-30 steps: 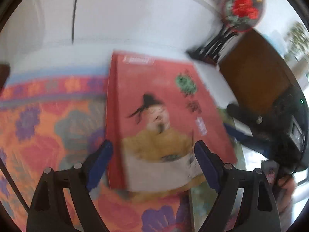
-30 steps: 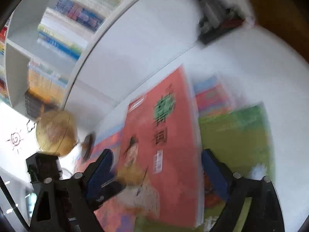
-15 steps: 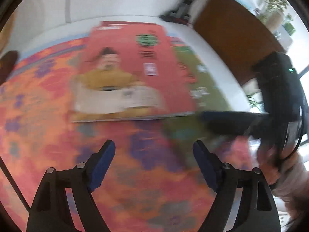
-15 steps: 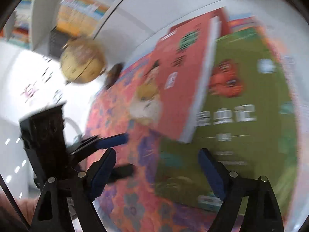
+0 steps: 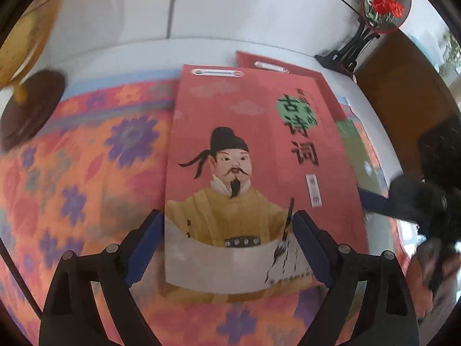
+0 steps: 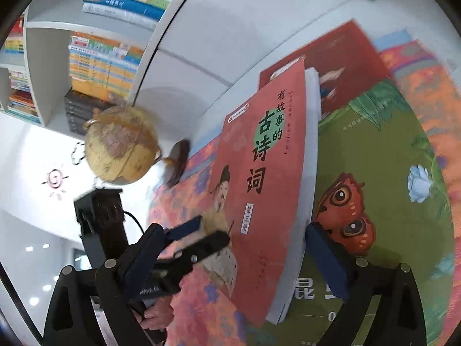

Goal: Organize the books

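A salmon-red book with a robed, bearded man on its cover (image 5: 247, 173) lies on a floral cloth (image 5: 72, 178). My left gripper (image 5: 227, 248) is open, its fingers either side of the book's near end. The right wrist view shows the same book (image 6: 259, 190) lying partly over a green book with an owl butterfly (image 6: 380, 201) and a dark red book (image 6: 340, 66). My right gripper (image 6: 236, 262) is open, straddling the red book's thick page edge. The left gripper (image 6: 198, 239) shows there at the book's left side.
A yellow globe (image 6: 121, 144) on a dark wooden base (image 5: 28, 106) stands at the cloth's far left. A round floral fan on a black stand (image 5: 383, 3) stands at the back right. A white shelf of books (image 6: 95, 43) rises behind the white table (image 5: 230, 8).
My left gripper has come back in over the red book's near end after pulling away. My right gripper has moved closer, and now straddles the book's page edge.
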Demonstrator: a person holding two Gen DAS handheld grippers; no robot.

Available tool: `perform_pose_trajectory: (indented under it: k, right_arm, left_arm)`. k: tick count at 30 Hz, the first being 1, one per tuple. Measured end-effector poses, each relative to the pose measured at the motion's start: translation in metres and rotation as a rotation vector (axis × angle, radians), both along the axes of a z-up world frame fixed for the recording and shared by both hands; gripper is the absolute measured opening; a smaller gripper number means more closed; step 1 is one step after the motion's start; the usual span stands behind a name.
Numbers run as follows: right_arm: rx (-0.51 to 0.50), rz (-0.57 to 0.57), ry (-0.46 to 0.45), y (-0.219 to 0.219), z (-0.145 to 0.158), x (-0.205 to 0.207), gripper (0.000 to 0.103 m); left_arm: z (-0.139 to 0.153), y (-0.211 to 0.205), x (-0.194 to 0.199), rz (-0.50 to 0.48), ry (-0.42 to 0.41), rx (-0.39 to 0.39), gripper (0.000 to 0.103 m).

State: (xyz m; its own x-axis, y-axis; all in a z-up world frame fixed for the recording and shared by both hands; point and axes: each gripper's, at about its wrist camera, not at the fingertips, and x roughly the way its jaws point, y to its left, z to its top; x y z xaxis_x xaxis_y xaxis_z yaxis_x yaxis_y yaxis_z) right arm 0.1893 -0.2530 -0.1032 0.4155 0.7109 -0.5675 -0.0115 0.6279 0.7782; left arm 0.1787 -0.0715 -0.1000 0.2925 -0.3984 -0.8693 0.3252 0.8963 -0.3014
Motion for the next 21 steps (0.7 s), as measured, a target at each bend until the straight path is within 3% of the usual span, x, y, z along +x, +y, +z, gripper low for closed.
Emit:
perform_pose_trajectory:
  k: [3,6,9,12,14,17,19,21]
  right_arm:
    - [0.038,0.114,-0.012,0.018,-0.003,0.0,0.1]
    - [0.143,0.273,0.002,0.052,-0.01,-0.007,0.099]
    - [0.063,0.377,0.0,0.083,-0.01,-0.028,0.098]
    - [0.098,0.443,0.051,0.1,-0.015,-0.053,0.098]
    - [0.044,0.445,0.072,0.095,-0.015,-0.07,0.096]
    - [-0.08,0.296,0.058,0.065,-0.01,-0.072,0.087]
    - [-0.123,0.234,0.032,0.048,-0.007,-0.061,0.087]
    - [-0.08,0.317,0.029,0.053,-0.013,-0.044,0.087]
  left_arm:
    - [0.007,0.027,-0.026,0.056,0.053,-0.061,0.087]
    - [0.014,0.06,-0.061,0.107,0.08,-0.129,0.087]
    - [0.015,0.074,-0.1,0.102,0.14,-0.144,0.087]
    - [0.001,0.084,-0.13,0.104,0.236,-0.176,0.084]
    - [0.002,0.092,-0.145,0.086,0.223,-0.171,0.085]
    - [-0.01,0.103,-0.139,0.129,0.181,-0.056,0.085]
    - [-0.012,0.112,-0.129,0.159,0.18,-0.162,0.089]
    - [-0.016,0.113,-0.119,0.175,0.195,-0.192,0.089]
